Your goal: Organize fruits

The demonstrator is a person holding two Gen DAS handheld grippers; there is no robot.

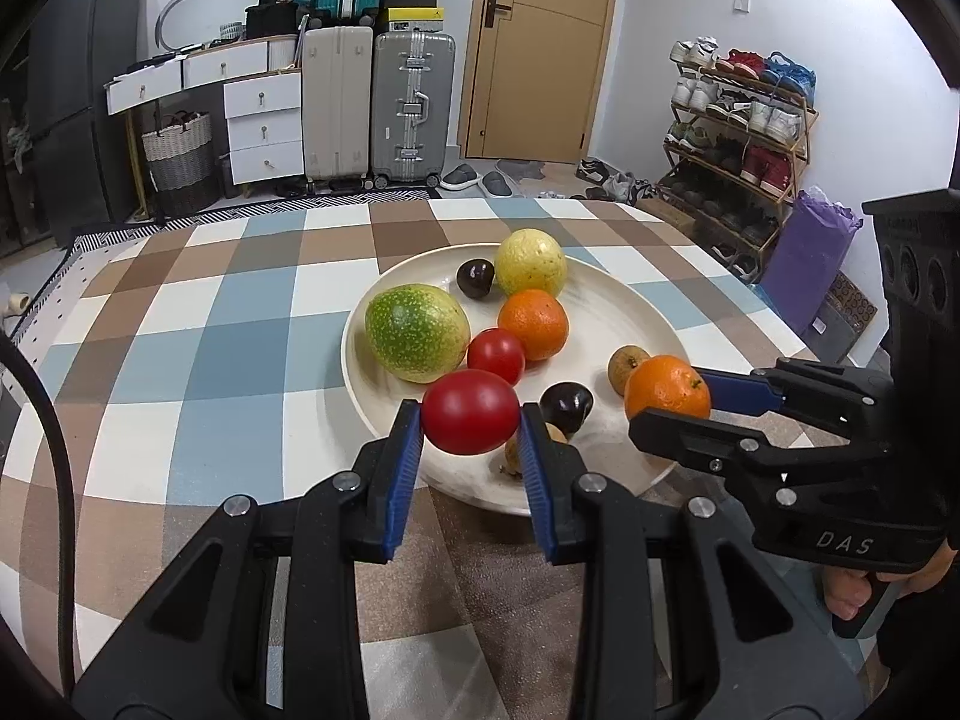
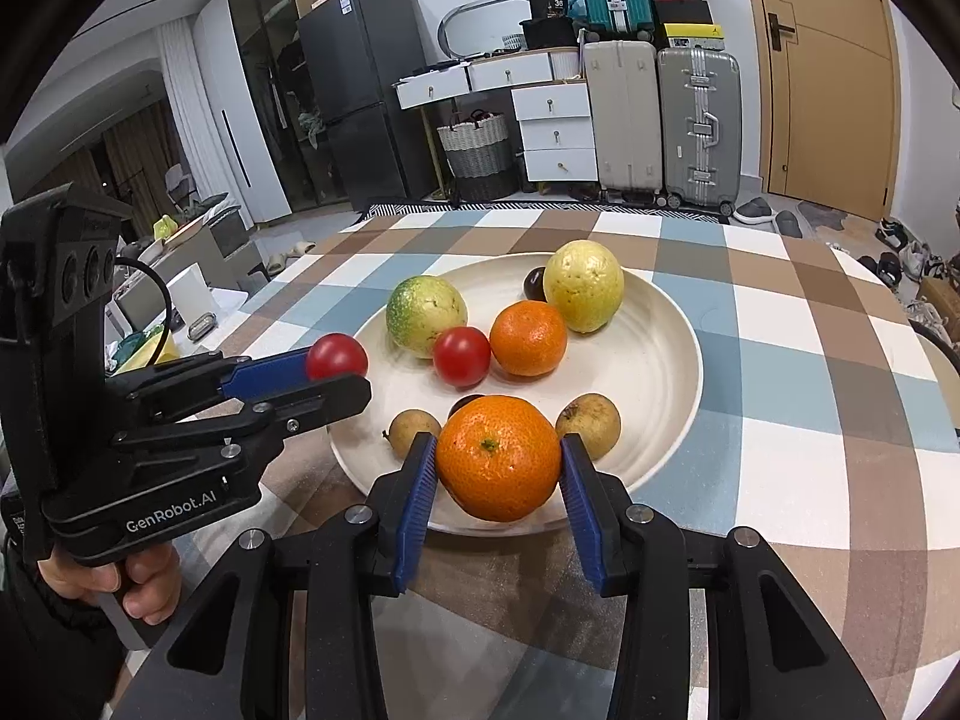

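Checked in brown, blue and white, the tablecloth covers a table in a cluttered room, with suitcases and a shoe rack behind it. Over the near edge of the cream plate both tools are loaded. The left gripper has its blue pads pressed to either side of a red tomato, held at the plate's near-left rim. The right gripper clamps a tangerine in the same way, above the plate's near edge.

Just beyond the held fruit lie two small brown longans and a dark plum, close to the jaws. Farther in sit a second tomato touching a second tangerine, with a green-speckled guava to the left and a yellow guava at the back, another dark plum beside it.

Judging by this layout, the sorting looks partly done: like fruits are starting to pair up, yet the longans and plums lie scattered. Whether the two held pieces are arriving or leaving cannot be told. No second container is visible, so grouping probably happens on the plate itself.
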